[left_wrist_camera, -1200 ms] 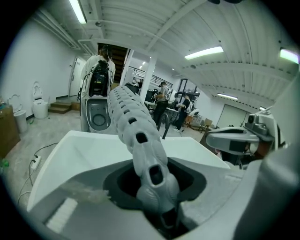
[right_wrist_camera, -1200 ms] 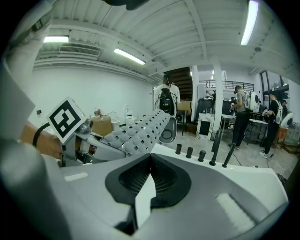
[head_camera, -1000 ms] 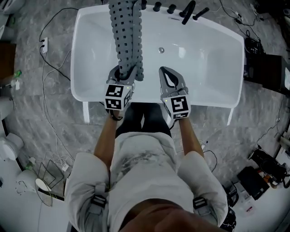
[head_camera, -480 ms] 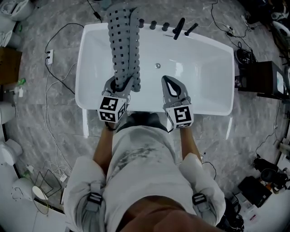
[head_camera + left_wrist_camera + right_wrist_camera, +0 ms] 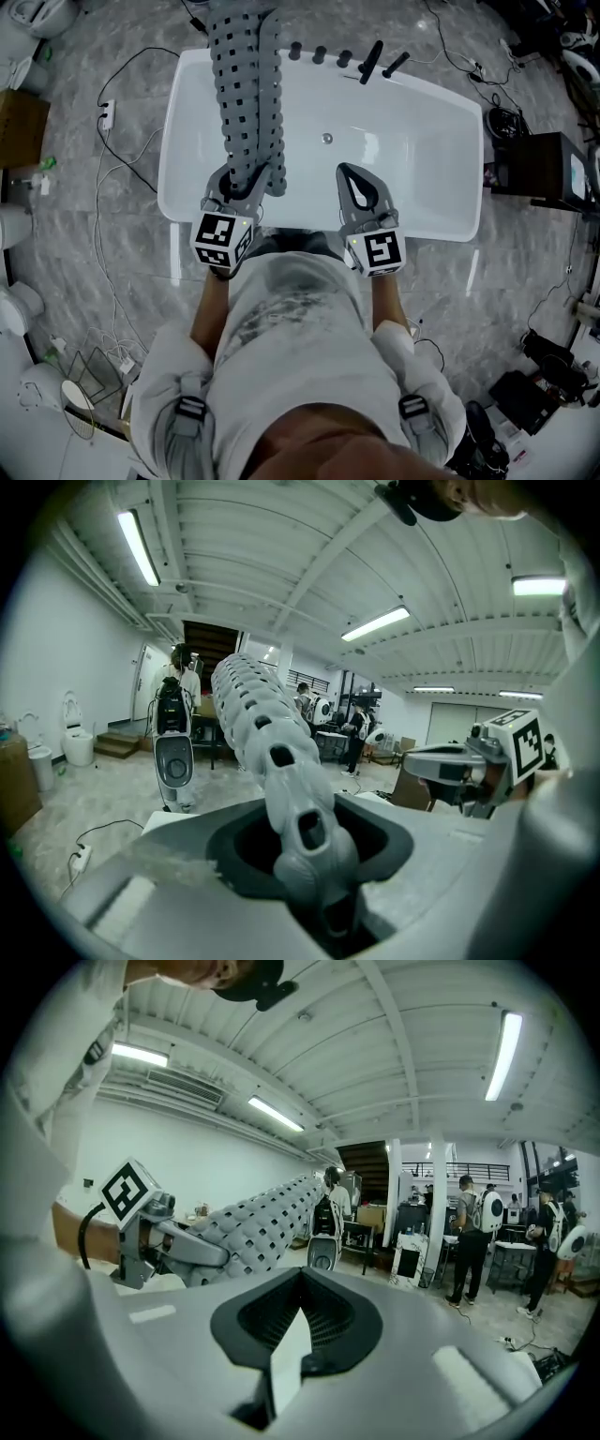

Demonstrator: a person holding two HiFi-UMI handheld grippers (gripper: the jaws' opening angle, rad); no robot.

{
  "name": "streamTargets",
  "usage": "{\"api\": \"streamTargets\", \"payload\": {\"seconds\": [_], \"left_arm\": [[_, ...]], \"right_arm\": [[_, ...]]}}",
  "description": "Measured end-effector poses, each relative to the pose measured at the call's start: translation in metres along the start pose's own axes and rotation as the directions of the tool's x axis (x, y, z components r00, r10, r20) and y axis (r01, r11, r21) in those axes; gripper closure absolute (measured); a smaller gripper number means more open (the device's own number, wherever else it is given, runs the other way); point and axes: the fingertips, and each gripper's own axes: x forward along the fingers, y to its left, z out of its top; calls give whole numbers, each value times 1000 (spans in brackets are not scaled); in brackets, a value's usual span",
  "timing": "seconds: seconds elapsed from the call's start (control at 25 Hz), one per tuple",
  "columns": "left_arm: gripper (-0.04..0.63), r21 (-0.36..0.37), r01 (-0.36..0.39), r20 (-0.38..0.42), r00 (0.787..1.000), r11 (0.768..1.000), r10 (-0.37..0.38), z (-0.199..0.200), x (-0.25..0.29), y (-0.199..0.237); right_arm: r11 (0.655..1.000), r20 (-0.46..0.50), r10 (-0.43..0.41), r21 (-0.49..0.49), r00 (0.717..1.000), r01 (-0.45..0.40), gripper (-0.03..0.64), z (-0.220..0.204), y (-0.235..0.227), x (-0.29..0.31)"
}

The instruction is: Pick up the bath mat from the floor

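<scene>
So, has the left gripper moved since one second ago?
Yes, toward the person: the cube of the left gripper, mostly over the bathtub before, now mostly outside its near rim.

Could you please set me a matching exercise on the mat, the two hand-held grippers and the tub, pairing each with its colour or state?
Things:
1. bath mat
2. left hand-held gripper
3. right hand-held gripper
4. bathtub

Colour or state:
A. white, lying below both grippers in the head view
B. jaws together, nothing between them
C. grey, dotted with square holes
D. jaws clamped on one end of the mat

Pairs: 1-C, 2-D, 3-B, 4-A
</scene>
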Motion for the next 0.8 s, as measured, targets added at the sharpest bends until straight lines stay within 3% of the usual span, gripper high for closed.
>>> {"api": "streamTargets", "payload": {"seconds": [0.28, 0.8], "left_arm": [[448, 23, 4, 2, 1000, 1000, -4, 7, -8, -5], [448, 23, 19, -7, 1000, 1000, -19, 8, 2, -11]], "right_arm": [[999, 3, 9, 41, 1000, -9, 615, 1, 3, -3], [1000, -2, 22, 18, 1000, -22, 615, 6, -1, 3]]}}
